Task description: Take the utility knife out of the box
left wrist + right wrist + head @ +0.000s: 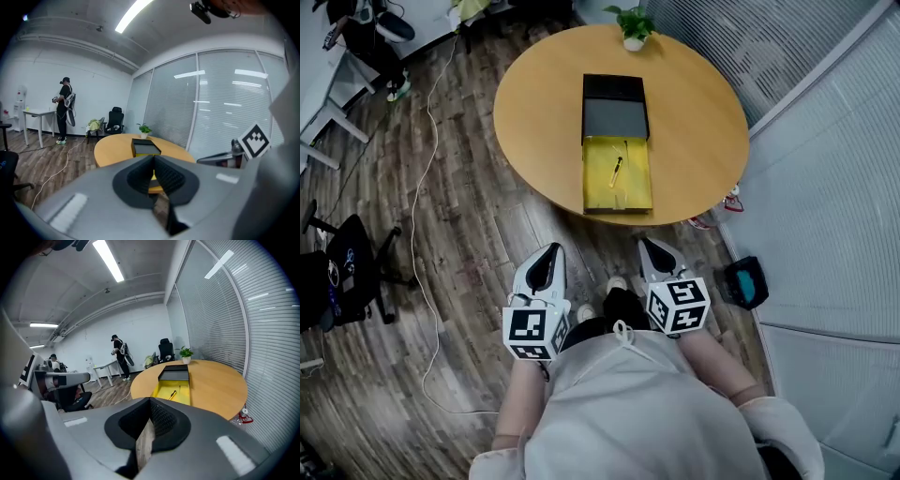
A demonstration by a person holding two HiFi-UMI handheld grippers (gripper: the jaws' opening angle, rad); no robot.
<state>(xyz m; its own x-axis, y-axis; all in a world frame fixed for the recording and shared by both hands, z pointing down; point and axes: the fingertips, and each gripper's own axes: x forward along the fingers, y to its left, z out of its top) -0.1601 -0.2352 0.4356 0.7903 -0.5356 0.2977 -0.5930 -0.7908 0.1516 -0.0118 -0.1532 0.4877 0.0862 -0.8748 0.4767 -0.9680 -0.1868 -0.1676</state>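
With left gripper (pixel 549 253) and right gripper (pixel 649 246) shut, empty, at frame bottom short of the table (pixel 703 112), risks shoving the box (pixel 587 178) or missing the slim knife (pixel 617 172) unless opened.

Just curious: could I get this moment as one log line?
utility knife: in open box on round table | left gripper: shut, empty | right gripper: shut, empty | stage: knife not reached

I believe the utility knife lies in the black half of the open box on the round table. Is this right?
Not quite. The utility knife lies in the yellow half of the open box, not the black half, on the round table. The head view shows it.
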